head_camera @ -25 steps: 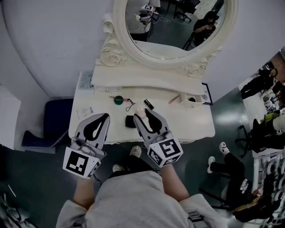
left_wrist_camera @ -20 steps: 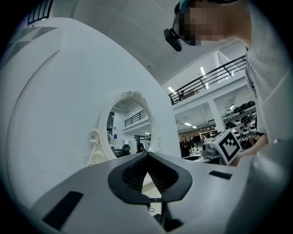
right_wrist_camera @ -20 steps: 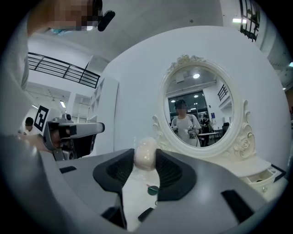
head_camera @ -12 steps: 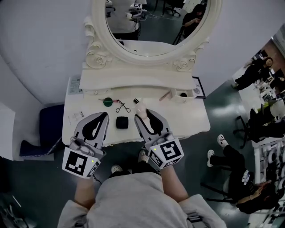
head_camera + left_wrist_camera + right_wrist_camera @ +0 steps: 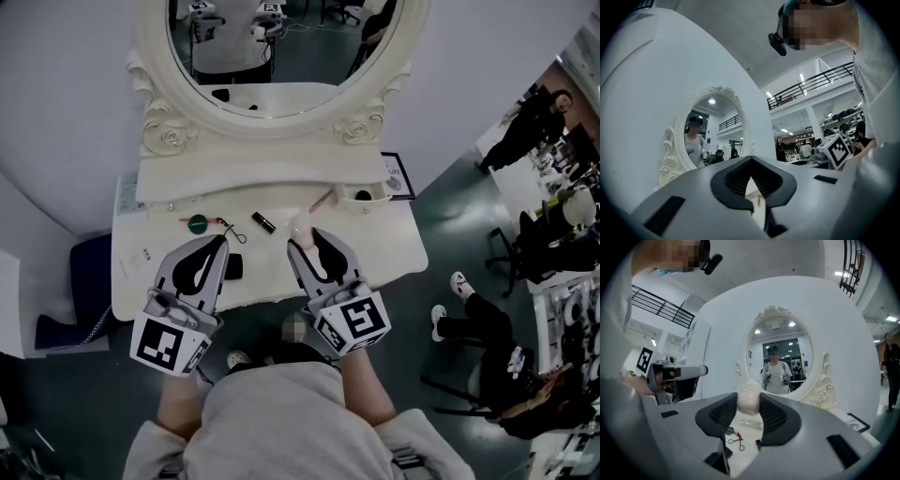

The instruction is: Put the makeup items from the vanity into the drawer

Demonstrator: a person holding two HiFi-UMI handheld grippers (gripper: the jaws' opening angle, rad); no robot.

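right gripper view: right gripper (image 5: 749,401) clamped on beige sponge (image 5: 749,397) above vanity (image 5: 375,248); left gripper (image 5: 221,244) closed, empty. squeeze lightly, carry level to what looks like open drawer (image 5: 361,197).

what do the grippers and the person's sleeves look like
The left gripper and right gripper are light grey shells with curved jaws lined by black ribbed pads. Each carries a white cube with black square markers at its rear. The person wears a light grey top with loose sleeves.
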